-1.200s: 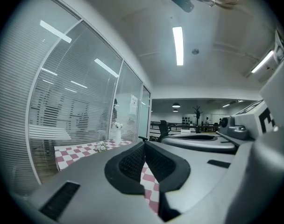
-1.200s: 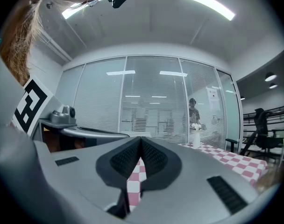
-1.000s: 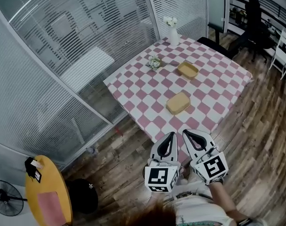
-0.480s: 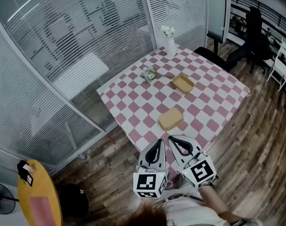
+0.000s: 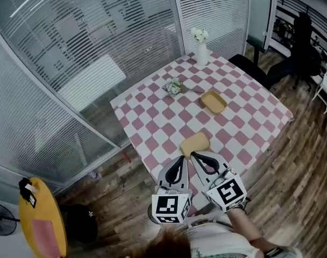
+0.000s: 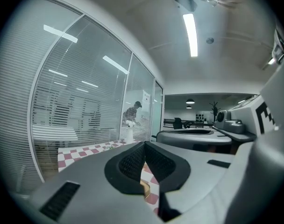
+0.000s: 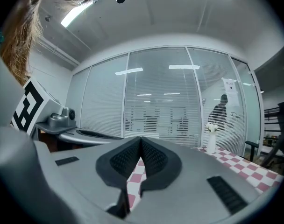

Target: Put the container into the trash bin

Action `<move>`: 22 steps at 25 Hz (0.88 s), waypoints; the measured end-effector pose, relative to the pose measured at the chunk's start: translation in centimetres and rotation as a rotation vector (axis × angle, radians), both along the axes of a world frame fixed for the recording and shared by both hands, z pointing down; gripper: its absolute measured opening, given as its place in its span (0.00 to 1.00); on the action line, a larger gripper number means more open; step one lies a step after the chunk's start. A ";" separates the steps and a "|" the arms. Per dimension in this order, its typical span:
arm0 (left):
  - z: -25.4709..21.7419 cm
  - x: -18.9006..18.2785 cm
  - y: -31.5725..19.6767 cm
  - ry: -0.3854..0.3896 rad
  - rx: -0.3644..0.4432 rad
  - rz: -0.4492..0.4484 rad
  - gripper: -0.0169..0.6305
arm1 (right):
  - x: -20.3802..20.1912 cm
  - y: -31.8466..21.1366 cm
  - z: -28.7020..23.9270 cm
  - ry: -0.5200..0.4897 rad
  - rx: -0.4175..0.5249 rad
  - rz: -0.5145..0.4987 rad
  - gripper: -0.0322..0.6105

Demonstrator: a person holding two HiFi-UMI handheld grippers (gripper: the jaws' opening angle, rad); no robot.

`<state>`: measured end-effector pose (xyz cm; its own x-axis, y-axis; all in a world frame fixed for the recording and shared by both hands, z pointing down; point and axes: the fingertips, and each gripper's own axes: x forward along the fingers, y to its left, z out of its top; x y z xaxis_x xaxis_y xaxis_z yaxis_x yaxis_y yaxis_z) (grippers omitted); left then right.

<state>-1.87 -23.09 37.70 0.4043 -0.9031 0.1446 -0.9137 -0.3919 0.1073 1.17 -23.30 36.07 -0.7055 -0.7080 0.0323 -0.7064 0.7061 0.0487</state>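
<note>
- Two tan containers are sitting on the pink-and-white checked tablecloth [image 5: 153, 117]. The near container [image 5: 194, 143] is lying close to the table's front edge. The far container [image 5: 213, 102], an open shallow tray, is resting further back, well apart from it.
- The near container is lying just ahead of both grippers' tips in the head view; whether either tip is touching it cannot be told. A sliver of its tan edge [image 6: 145, 189] is showing below the left gripper's closed pads.
- The left gripper [image 5: 181, 159] is pointing toward the table with its jaws pressed together and nothing between them [image 6: 144, 143].
- The right gripper [image 5: 194, 155] is hanging just beside it, likewise clenched on nothing [image 7: 141, 139], with only checked cloth showing past its pads.
- A small posy [image 5: 174, 86] is lying behind the containers, and a white vase [image 5: 201, 52] of white flowers is standing at the table's far corner.
- A dark round bin [image 5: 80, 223] is sitting on the wooden floor [image 5: 292, 181] at the lower left, beside a yellow round table [image 5: 42, 227], well apart from both containers.
- Glass partitions with blinds [image 5: 72, 63] are running along the table's left and far sides.
</note>
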 end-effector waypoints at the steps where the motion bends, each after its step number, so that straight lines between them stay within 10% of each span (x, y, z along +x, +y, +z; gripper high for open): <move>1: 0.1 0.2 -0.5 0.000 -0.001 -0.004 0.04 | 0.2 -0.6 0.2 0.000 0.000 -0.002 0.04; 22: 4.7 0.1 -4.7 -0.004 -0.111 -0.079 0.04 | 1.0 -6.4 8.5 0.145 -0.171 -0.054 0.04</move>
